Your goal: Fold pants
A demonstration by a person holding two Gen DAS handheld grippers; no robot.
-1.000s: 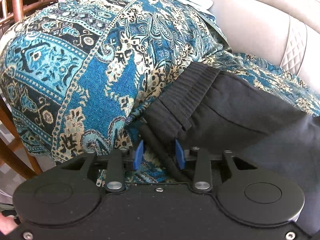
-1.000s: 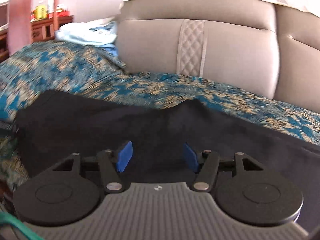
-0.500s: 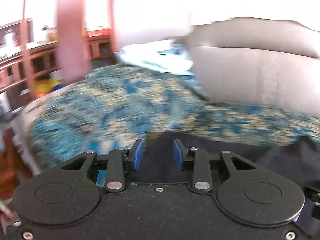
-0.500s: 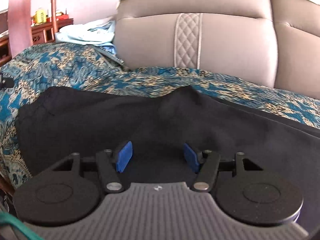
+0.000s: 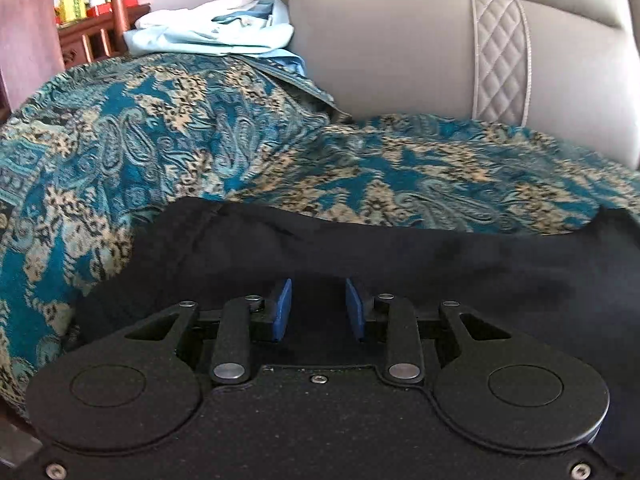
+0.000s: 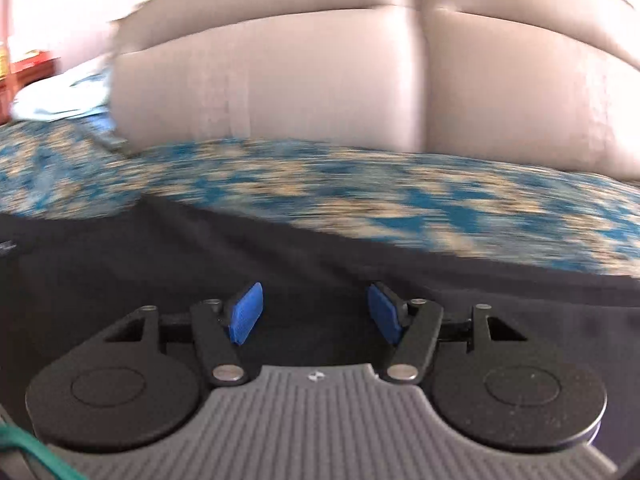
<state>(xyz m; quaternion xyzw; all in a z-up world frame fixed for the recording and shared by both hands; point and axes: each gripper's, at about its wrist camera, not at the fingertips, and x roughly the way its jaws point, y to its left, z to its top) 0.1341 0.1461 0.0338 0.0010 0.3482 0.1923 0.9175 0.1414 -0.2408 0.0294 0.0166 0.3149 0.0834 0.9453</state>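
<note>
Black pants (image 5: pixel 420 260) lie spread on a sofa seat covered by a blue and tan paisley throw (image 5: pixel 168 152). My left gripper (image 5: pixel 319 310) is open with blue pads, just above the near part of the pants, holding nothing. In the right wrist view, which is blurred, the pants (image 6: pixel 200 256) stretch across the seat and my right gripper (image 6: pixel 314 312) is wide open above them, empty.
The beige leather sofa back (image 5: pixel 400 52) rises behind the seat. A pile of light blue cloth (image 5: pixel 216 28) lies on the left armrest. Wooden furniture with bottles (image 5: pixel 80 12) stands at the far left.
My left gripper has swung up from the waistband and drawstring at the sofa's left edge to face the backrest. My right gripper has shifted to the right over the pants and opened wider.
</note>
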